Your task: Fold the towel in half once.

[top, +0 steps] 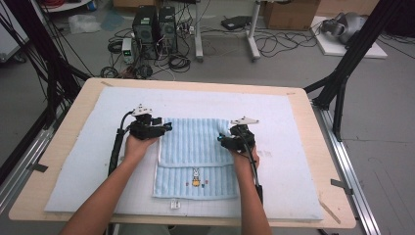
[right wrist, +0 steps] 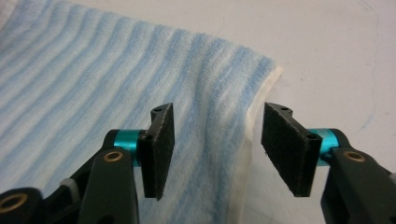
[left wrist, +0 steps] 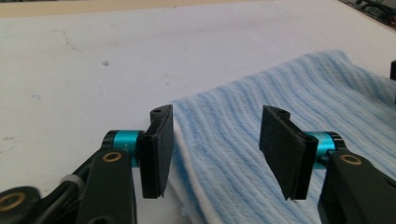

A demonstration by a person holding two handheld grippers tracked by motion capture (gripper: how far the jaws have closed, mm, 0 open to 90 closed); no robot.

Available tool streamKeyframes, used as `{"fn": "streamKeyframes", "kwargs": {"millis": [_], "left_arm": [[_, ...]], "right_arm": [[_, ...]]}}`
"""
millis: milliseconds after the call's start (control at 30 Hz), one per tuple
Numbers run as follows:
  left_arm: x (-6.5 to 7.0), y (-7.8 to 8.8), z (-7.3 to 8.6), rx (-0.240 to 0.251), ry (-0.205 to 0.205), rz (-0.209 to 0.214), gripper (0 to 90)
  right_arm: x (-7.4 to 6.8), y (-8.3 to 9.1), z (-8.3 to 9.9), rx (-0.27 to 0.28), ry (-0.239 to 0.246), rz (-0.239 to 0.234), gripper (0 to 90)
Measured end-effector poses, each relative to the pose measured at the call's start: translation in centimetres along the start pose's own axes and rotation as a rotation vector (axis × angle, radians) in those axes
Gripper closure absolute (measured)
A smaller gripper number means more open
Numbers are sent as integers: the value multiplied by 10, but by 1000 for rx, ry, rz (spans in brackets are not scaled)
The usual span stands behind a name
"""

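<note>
Folded towel [top: 195, 147] on mat [top: 78, 161] (no containers); both grippers' jaws apart.

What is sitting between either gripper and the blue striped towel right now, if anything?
Nothing visible. The left gripper stands open at the towel's left edge and the right gripper open at its right edge, each with bare towel edge between its jaws. Only the white mat lies around the towel.

Folded blue striped terry towel [top: 195, 156] lies mid white padded mat [top: 293, 147] on wooden surface [top: 63, 142]; left claw [top: 168, 127] at its left edge, right claw [top: 221, 139] at its right.
</note>
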State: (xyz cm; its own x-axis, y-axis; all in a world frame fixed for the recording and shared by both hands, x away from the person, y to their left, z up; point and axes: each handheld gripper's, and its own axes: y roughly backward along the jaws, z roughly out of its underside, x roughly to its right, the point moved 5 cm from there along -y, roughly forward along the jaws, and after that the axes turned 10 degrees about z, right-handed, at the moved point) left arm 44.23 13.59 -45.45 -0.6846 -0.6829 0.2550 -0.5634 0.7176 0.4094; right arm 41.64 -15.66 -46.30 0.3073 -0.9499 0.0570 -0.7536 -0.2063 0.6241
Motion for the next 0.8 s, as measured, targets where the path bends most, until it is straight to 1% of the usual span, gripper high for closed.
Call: {"fn": "streamKeyframes", "kwargs": {"millis": [67, 133, 167, 200, 267, 367, 433, 500, 567, 600, 633, 667, 733, 767, 800], "left_arm": [[6, 5, 1, 11, -2, 24, 418], [10, 11, 3, 17, -10, 54, 404], [13, 12, 5, 11, -6, 74, 393], [15, 14, 6, 18, -8, 91, 381], [20, 18, 8, 21, -17, 104, 382], [27, 23, 13, 10, -15, 132, 401], [30, 26, 17, 6, -17, 142, 432], [33, 31, 21, 7, -10, 150, 434], [36, 36, 26, 5, -14, 161, 440], [38, 38, 28, -4, -23, 158, 441], [40, 41, 31, 0, -33, 158, 442], [42, 43, 33, 3, -31, 165, 447], [45, 46, 38, -19, -44, 169, 453], [46, 48, 40, -23, -46, 175, 454], [47, 50, 41, -26, -50, 175, 457]], "right_arm": [[2, 6, 3, -12, -3, -31, 403], [5, 11, 8, -16, -4, -51, 390], [7, 15, 10, -10, -11, -54, 380], [9, 18, 12, -1, -19, -60, 376], [13, 26, 15, 16, -31, -73, 376], [19, 37, 20, 35, -54, -99, 390], [22, 44, 24, 40, -42, -107, 409], [24, 50, 29, 37, -30, -111, 426], [25, 57, 34, 46, -20, -114, 442], [24, 60, 38, 52, -21, -119, 445], [23, 63, 41, 57, -27, -123, 447], [22, 66, 45, 63, -25, -129, 449], [19, 68, 53, 66, -27, -137, 448], [18, 68, 56, 59, -27, -142, 447], [17, 68, 58, 49, -12, -142, 446]]}}
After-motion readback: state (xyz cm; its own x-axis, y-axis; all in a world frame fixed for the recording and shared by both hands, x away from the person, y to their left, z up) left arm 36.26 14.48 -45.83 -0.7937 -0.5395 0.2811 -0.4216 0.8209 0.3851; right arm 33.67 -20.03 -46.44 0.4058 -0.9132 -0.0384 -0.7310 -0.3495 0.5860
